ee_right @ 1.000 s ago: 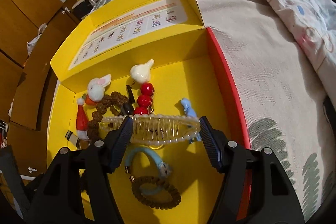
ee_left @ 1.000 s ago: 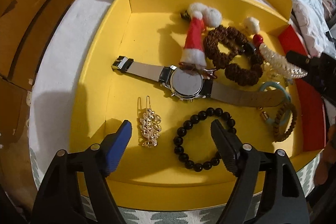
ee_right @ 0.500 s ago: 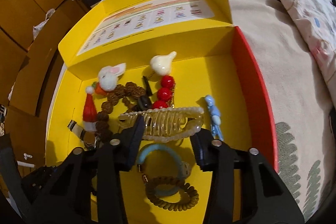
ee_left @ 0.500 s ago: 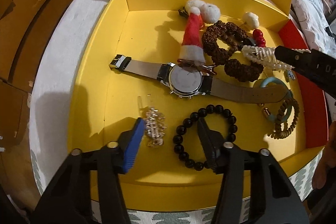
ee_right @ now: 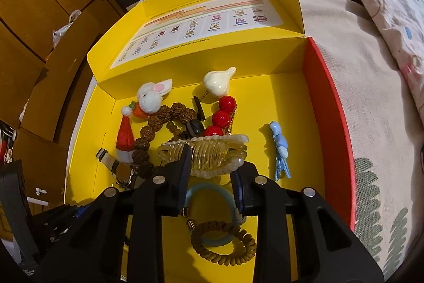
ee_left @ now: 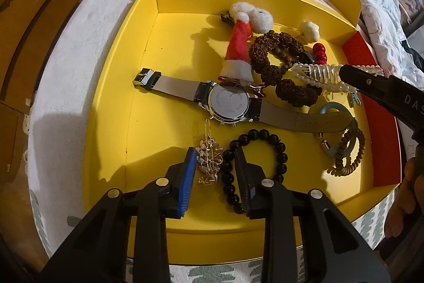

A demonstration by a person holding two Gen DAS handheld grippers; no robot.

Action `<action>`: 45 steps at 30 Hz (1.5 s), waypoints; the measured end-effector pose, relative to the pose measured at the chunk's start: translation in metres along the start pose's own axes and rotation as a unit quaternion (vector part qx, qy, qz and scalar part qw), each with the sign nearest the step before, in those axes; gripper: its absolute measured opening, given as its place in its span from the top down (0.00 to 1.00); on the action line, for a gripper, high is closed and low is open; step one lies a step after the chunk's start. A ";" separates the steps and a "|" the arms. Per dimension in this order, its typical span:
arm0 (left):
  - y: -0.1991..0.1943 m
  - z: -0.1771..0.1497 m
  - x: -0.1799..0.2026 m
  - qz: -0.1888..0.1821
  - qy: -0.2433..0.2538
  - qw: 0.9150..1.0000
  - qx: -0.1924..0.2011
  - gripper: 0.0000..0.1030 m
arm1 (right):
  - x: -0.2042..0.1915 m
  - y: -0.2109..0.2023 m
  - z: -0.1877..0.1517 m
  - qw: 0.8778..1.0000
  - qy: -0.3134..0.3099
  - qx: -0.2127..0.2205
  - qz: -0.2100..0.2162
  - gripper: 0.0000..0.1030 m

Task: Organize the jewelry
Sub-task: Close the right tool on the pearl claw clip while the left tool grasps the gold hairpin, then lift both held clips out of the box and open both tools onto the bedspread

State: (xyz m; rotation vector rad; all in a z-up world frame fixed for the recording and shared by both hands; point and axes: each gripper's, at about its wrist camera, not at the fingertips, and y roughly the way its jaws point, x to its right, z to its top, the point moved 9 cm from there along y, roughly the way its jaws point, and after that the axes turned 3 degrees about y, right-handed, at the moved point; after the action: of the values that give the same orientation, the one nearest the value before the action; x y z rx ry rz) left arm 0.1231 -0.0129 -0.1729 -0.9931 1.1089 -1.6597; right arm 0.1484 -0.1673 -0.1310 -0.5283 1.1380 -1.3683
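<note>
At lower centre, the left tool [ee_left: 215, 171] brackets the gold hair clip [ee_left: 210, 162] and a bead of the black bracelet [ee_left: 255, 159], narrowly open, gripping neither; the right tool [ee_right: 212, 171] pinches the clear claw clip [ee_right: 205, 154] mid-frame, presumably to lift it from the yellow box [ee_right: 304, 123].

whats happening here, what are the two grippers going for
A person is sorting jewelry in a yellow box on a bed, with a gripper in each hand. The left gripper has its fingers either side of a gold rhinestone hair clip, and one finger crosses a black bead bracelet. The right gripper is closed around a clear hair claw. A watch and other pieces lie loose in the box.
</note>
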 end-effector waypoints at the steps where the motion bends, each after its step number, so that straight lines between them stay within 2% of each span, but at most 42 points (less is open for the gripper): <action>1: -0.001 0.000 -0.001 -0.002 -0.001 1.000 0.001 0.72 | -0.001 -0.001 0.000 1.000 -0.001 0.000 0.001 0.72; 3: -0.003 0.001 -0.004 -0.007 -0.008 1.000 0.005 0.75 | -0.001 -0.003 0.001 1.000 -0.001 0.003 0.005 0.73; 4: -0.005 0.002 -0.005 -0.008 -0.010 1.000 0.009 0.88 | -0.002 -0.005 0.001 1.000 -0.003 0.004 0.006 0.73; 5: -0.005 0.003 -0.006 -0.010 -0.011 1.000 0.009 0.96 | -0.003 -0.007 0.002 1.000 -0.003 0.007 0.007 0.73; 7: -0.004 0.003 -0.009 -0.021 -0.017 1.000 0.004 0.95 | -0.003 -0.012 0.003 1.000 -0.005 0.009 0.009 0.73; 13: -0.002 0.003 -0.010 -0.012 -0.010 1.000 0.002 0.93 | 0.001 -0.012 0.004 1.000 0.001 0.008 0.013 0.73; 23: 0.001 0.003 -0.009 -0.018 -0.018 1.000 0.004 0.94 | 0.001 -0.012 0.005 1.000 0.002 0.004 0.020 0.73; 24: 0.000 0.003 -0.009 -0.019 -0.019 1.000 0.004 0.94 | 0.000 -0.013 0.005 1.000 0.003 0.006 0.023 0.74; 25: 0.000 0.003 -0.010 -0.023 -0.022 0.999 0.005 0.94 | 0.000 -0.017 0.007 1.000 0.004 0.011 0.027 0.81; 27: -0.001 0.002 -0.012 -0.028 -0.026 0.999 0.005 0.94 | -0.002 -0.022 0.008 0.999 0.002 0.012 0.036 0.87; 39: -0.016 0.003 -0.016 -0.032 -0.030 0.999 0.020 0.95 | -0.004 -0.041 0.012 0.997 0.015 0.018 0.073 0.88; 45: -0.033 0.004 -0.017 -0.037 -0.031 0.998 0.038 0.96 | -0.013 -0.066 0.016 0.995 0.014 0.032 0.098 0.88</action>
State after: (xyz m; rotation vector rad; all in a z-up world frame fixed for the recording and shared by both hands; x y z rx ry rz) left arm 0.1242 0.0089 -0.1426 -1.0417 0.9714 -1.7051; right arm 0.1326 -0.1731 -0.0636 -0.3430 1.1333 -1.2398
